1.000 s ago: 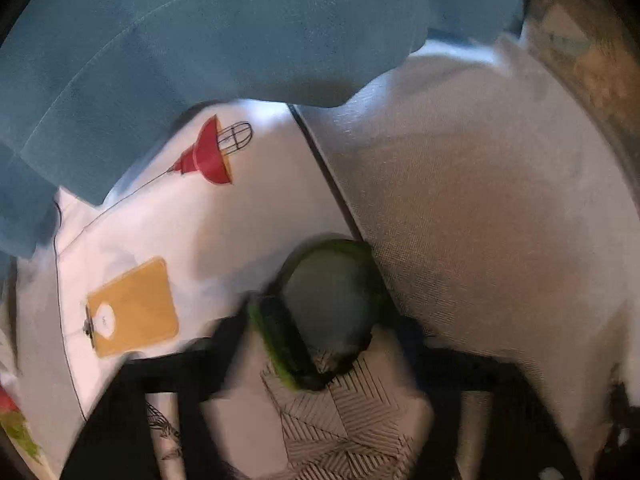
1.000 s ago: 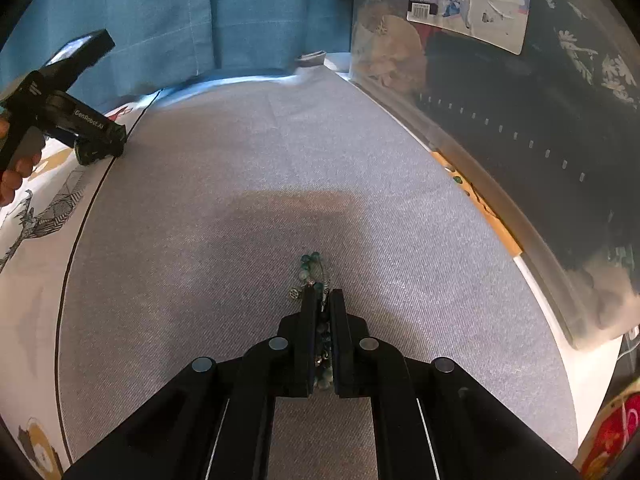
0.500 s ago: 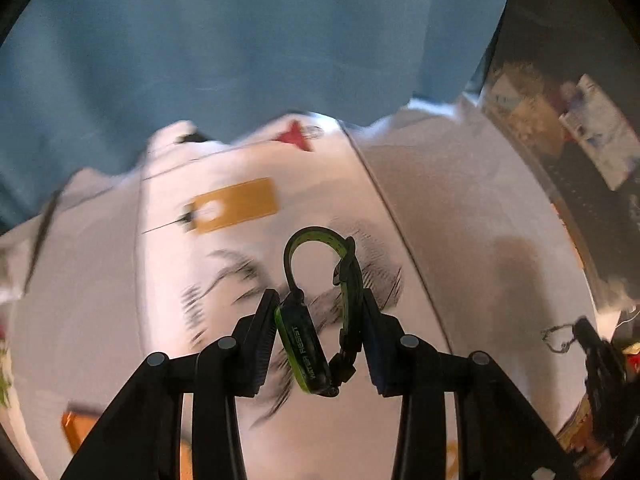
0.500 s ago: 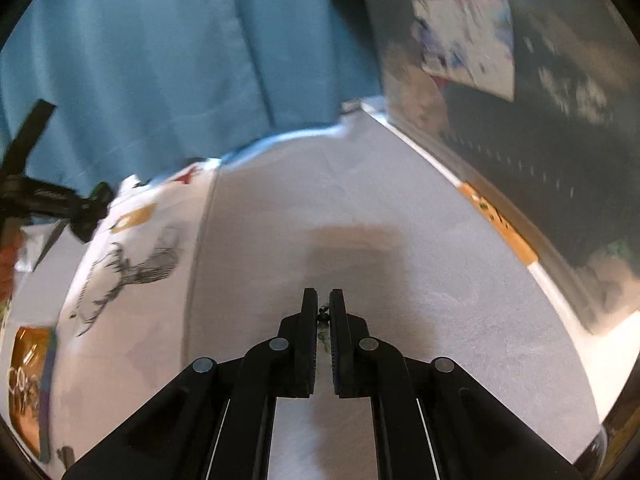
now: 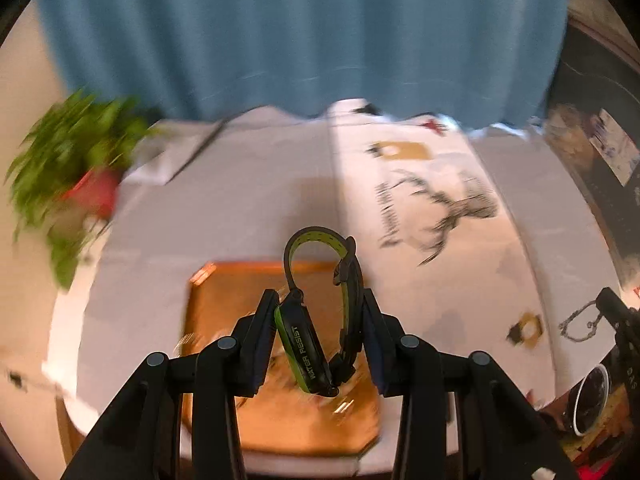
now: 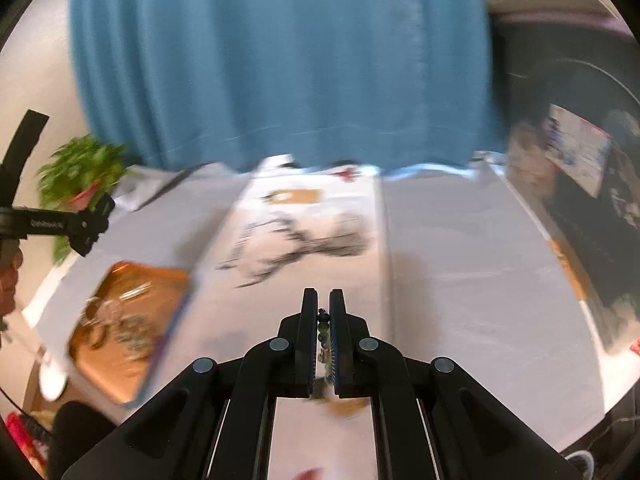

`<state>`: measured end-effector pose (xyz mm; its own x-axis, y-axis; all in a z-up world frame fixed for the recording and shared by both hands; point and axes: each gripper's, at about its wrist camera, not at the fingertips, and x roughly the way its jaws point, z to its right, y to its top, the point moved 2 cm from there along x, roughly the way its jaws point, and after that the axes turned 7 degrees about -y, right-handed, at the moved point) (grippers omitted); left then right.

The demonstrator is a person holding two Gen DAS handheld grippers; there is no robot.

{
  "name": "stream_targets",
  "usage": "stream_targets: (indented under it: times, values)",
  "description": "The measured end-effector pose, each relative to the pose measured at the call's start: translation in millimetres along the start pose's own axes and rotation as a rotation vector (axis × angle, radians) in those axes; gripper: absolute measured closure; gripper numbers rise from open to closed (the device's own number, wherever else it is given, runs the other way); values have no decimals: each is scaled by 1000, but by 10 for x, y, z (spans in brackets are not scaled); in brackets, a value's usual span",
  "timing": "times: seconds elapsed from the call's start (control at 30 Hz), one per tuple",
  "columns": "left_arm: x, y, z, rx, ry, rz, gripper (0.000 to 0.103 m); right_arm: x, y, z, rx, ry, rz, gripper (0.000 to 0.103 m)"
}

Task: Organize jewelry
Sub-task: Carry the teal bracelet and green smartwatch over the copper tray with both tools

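With the left gripper [image 5: 318, 332] over the orange tray [image 5: 224, 304] near the tabletop's left edge, its jaws clamp the green watch [image 5: 306, 354] — likely for drop-off; right gripper [image 6: 324, 330] jaws pinch a beaded bracelet [image 6: 325, 334] mid-tabletop — next in line.

1. Left wrist view: looks forward along its gripper [image 5: 319, 316], from above, close over the tray [image 5: 224, 300], facing the curtain [image 5: 304, 36].
2. Right wrist view: same heading, further right.
3. Shared: tray [image 6: 120, 312], plant [image 6: 82, 176], deer cloth [image 6: 304, 236], curtain.
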<state>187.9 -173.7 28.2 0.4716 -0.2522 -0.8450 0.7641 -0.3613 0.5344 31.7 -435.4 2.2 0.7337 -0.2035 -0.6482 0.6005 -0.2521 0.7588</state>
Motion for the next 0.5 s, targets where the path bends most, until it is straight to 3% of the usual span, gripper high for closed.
stream_targets:
  times: [0.27,0.5]
  values:
    - [-395,-896,-601,-81,43,5,67,-376,-292,-1285,-129,145,-3,97]
    - [-482,-1233,-893,-118,64,13,67,-496,-465,-2024,-194,232,-26,97]
